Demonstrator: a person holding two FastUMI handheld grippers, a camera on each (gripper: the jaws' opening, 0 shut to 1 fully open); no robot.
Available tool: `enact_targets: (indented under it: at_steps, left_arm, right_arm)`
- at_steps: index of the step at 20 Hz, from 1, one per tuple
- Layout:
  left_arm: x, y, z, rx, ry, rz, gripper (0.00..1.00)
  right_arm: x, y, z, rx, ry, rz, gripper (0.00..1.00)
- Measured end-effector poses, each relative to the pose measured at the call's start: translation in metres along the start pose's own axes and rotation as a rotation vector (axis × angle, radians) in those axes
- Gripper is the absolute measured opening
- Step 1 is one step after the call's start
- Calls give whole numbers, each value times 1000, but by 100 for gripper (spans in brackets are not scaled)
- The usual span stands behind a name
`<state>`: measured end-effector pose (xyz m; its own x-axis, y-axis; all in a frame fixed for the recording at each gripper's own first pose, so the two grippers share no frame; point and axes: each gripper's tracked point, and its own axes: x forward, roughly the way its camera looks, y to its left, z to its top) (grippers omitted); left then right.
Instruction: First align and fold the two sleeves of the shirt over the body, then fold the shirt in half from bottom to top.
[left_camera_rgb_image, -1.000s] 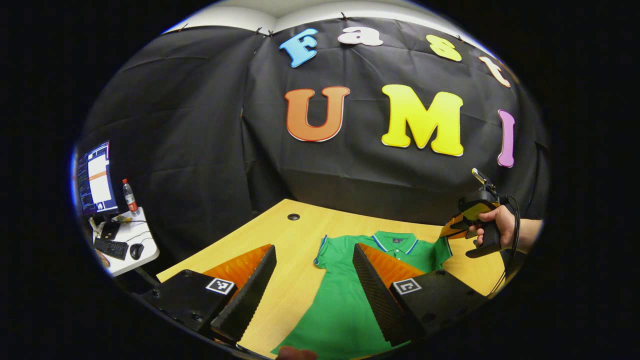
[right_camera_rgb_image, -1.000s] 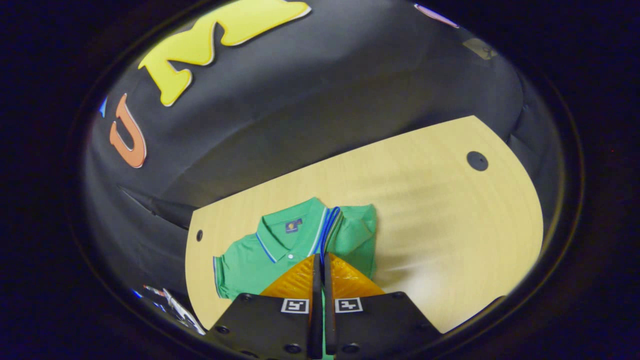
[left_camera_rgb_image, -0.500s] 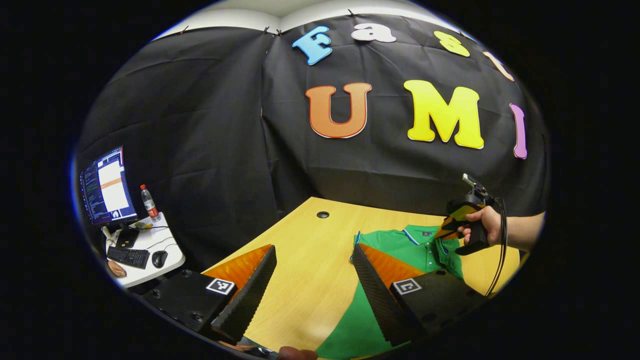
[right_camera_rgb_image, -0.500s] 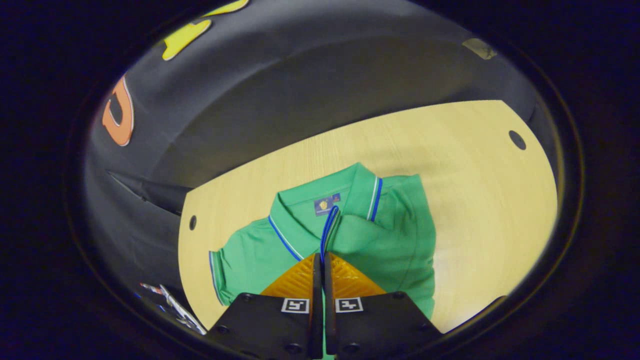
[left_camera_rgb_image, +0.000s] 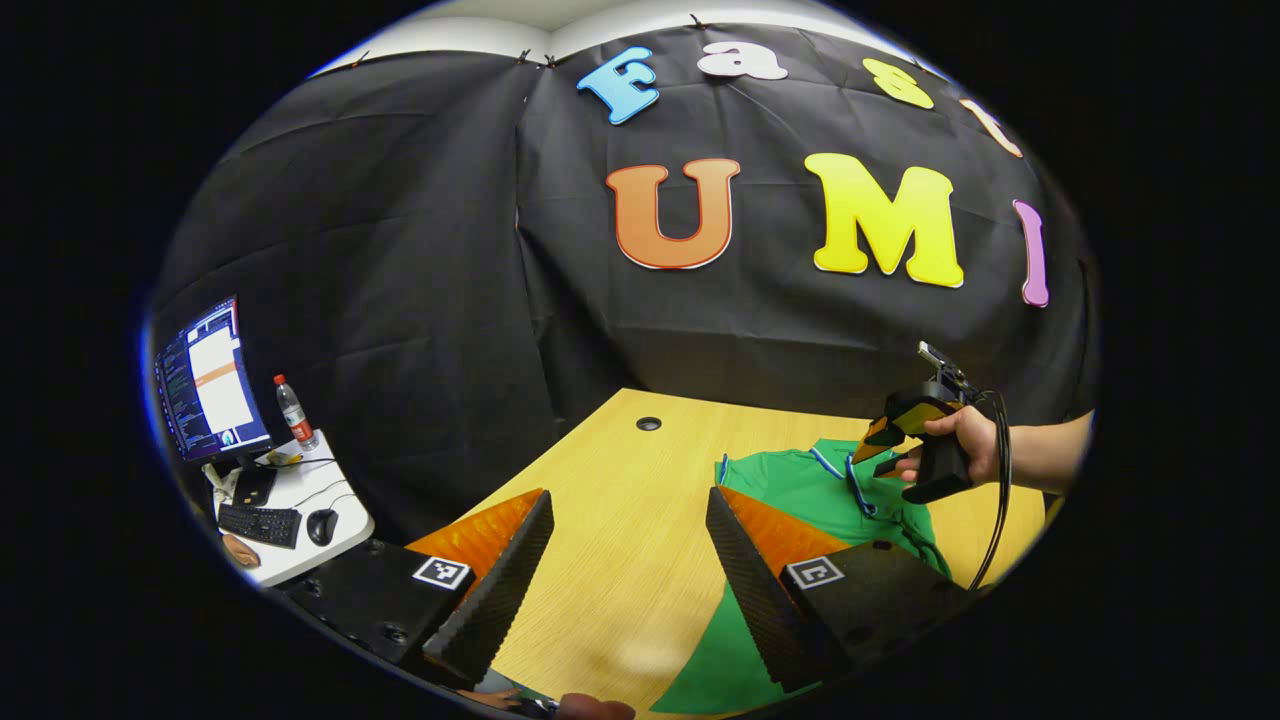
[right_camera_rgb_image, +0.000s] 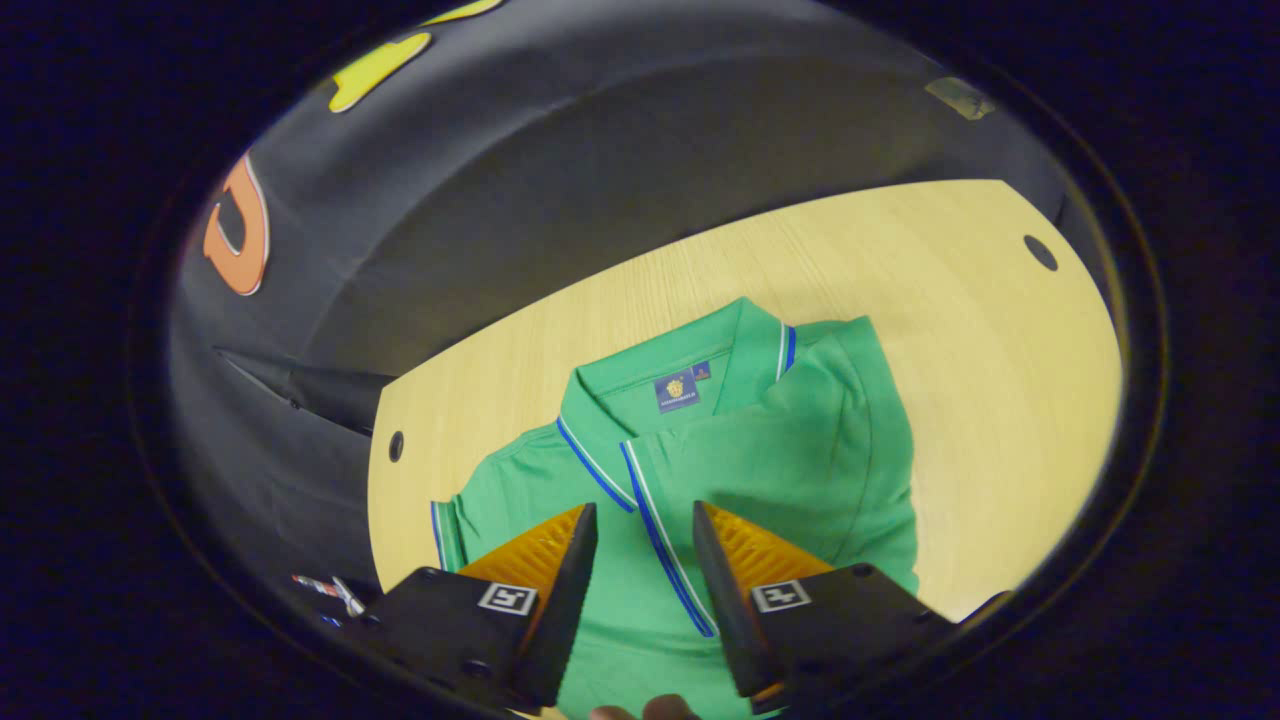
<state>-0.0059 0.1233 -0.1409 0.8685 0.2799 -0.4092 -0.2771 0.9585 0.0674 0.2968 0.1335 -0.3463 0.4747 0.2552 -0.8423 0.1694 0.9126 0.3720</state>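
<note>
A green polo shirt with blue-striped collar and cuffs lies flat on the wooden table. One sleeve is folded across the chest, and its striped cuff runs between the open fingers of my right gripper, just below them. The other sleeve is spread out at the left. In the left gripper view my left gripper is open over bare table, left of the shirt. Farther off, a hand holds the right gripper above the shirt's collar area.
A side desk at the left holds a monitor, a bottle, a keyboard and a mouse. The table has round cable holes. Black cloth wall stands behind the table's far edge.
My right gripper carried the sleeve cuff across onto the shirt's body, then opened and let it go. The left gripper stayed open and shifted only slightly.
</note>
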Motion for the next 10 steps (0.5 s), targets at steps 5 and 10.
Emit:
enact_targets:
  at_steps: [5, 10]
  left_arm:
    - [12, -16, 12, -8, -23, -90, 98]
    - [41, -38, 15, -22, 11, -225, 99]
  right_arm:
    - [-67, -7, 1, -126, -102, 1, 87]
    - [-156, -21, 11, -204, -236, 16, 87]
